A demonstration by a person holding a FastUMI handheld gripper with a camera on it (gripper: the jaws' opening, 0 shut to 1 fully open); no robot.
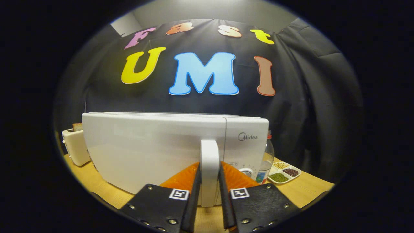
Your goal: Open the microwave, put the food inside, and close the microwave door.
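The gripper (pixel 209 181) sits nearest, its two fingers (pixel 194 191) closed in on either side of the microwave's upright door handle (pixel 209 161), one finger against each flank, so it is clenched on that handle. The handle stands at the right end of the door (pixel 152 149), just left of the control panel (pixel 247 142), and the door lies flush with the panel, closed. The microwave (pixel 174 145) rests on a wooden table (pixel 310 191) and takes up most of the space ahead.

To the far left, partly behind the microwave's left corner, stands a pale toaster (pixel 75 147) with a slice of bread (pixel 77 126) poking from its top. On the right, just beside the microwave's right side, a clear bottle (pixel 267 158) stands upright. Near it, further right, lies a white divided tray (pixel 284 173) whose compartments hold green, dark red and yellowish grains. Whether any of these is the food meant for the microwave cannot be told.
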